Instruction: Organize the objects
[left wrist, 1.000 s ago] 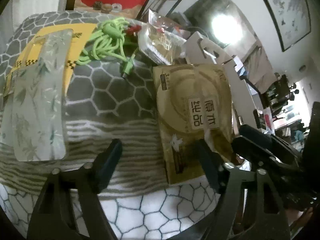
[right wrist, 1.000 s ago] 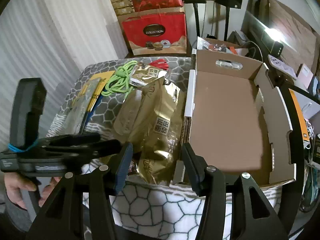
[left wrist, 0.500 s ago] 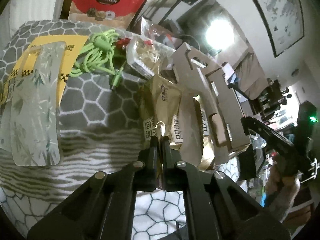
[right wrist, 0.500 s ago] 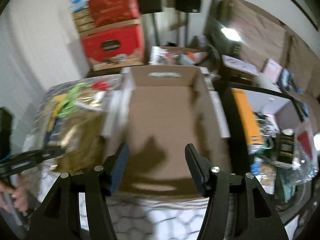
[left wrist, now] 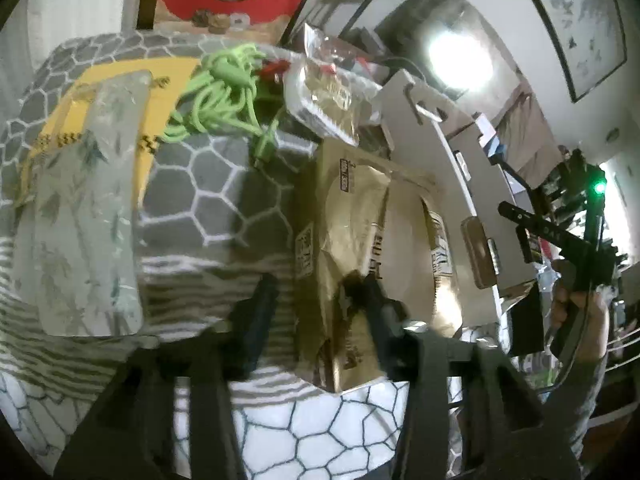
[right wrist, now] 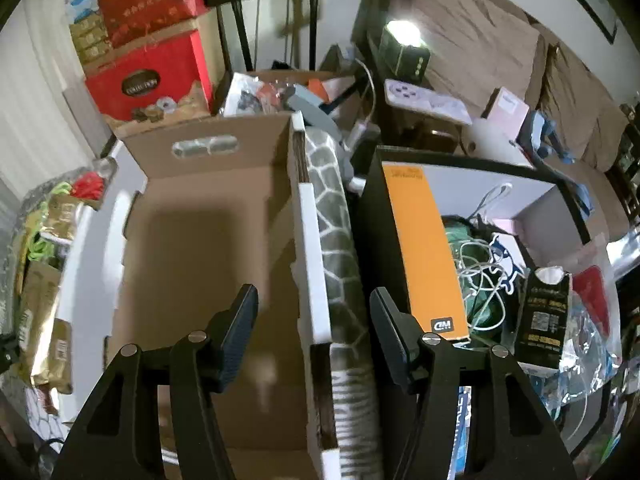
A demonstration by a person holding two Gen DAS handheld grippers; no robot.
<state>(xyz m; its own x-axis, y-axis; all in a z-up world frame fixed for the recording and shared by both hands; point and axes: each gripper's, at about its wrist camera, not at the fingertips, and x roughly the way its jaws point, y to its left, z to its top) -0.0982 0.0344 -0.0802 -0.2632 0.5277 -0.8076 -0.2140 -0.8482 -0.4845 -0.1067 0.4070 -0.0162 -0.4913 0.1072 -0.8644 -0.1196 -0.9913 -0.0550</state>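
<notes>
In the left wrist view a crumpled gold foil packet [left wrist: 360, 220] lies on the hexagon-patterned cloth [left wrist: 208, 208], against the cardboard box [left wrist: 440, 152]. My left gripper [left wrist: 314, 306] hangs over its near end. The jaws are opening; the packet's near left edge lies between them and the pads do not press on it. My right gripper [right wrist: 316, 332] stands open above the right wall of the empty box [right wrist: 192, 260], with nothing held. A hand [left wrist: 576, 304] carries it at the right edge of the left wrist view. Gold packets [right wrist: 40, 312] show left of the box.
A green cable [left wrist: 224, 92], a clear snack packet [left wrist: 328, 96] and a bamboo-print sleeve [left wrist: 80, 208] on a yellow card lie on the cloth. Right of the box sit an orange box [right wrist: 428, 248], tangled white cords [right wrist: 480, 272] and a black carton [right wrist: 540, 316]. Red gift boxes [right wrist: 148, 88] stand behind.
My left gripper closed on the gold packet's near edge and crumpled it, then its jaws parted again. My right gripper swung right, from over the packets to over the box's right wall.
</notes>
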